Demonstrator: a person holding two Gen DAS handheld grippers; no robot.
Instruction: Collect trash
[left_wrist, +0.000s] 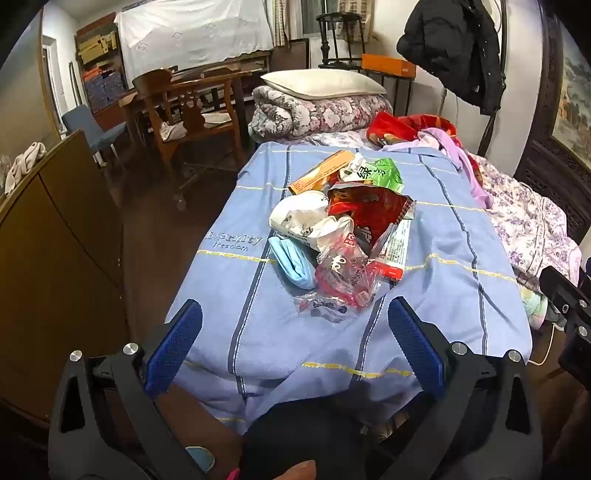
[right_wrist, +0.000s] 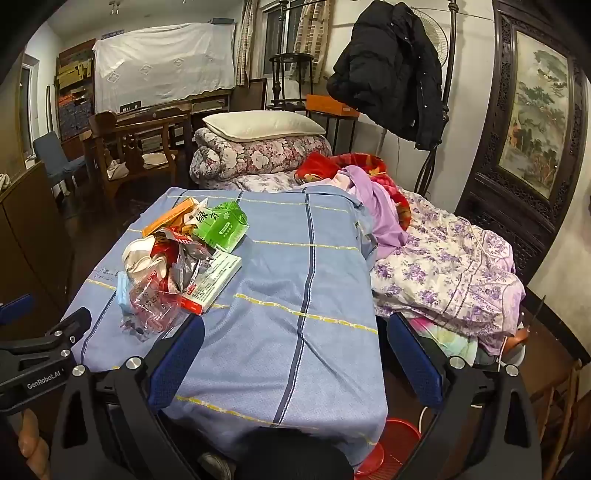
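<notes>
A pile of trash (left_wrist: 343, 229) lies on a blue checked cloth (left_wrist: 258, 332): a green carton (left_wrist: 380, 175), an orange box (left_wrist: 321, 171), a red foil wrapper (left_wrist: 369, 210), white crumpled paper cups (left_wrist: 303, 218), a blue face mask (left_wrist: 291, 262), clear plastic wrappers (left_wrist: 343, 277) and a white medicine box (left_wrist: 397, 247). My left gripper (left_wrist: 295, 350) is open and empty, just short of the pile. My right gripper (right_wrist: 295, 365) is open and empty over the bare cloth (right_wrist: 295, 277), right of the pile (right_wrist: 177, 262). The left gripper (right_wrist: 44, 347) shows at the right view's left edge.
Floral bedding (right_wrist: 443, 273) and a purple garment (right_wrist: 380, 206) lie right of the cloth. A folded quilt and pillow (right_wrist: 258, 147) sit behind. A red basket (right_wrist: 391, 446) stands on the floor below the right gripper. A wooden cabinet (left_wrist: 55, 258) is on the left, chairs (left_wrist: 184, 107) behind.
</notes>
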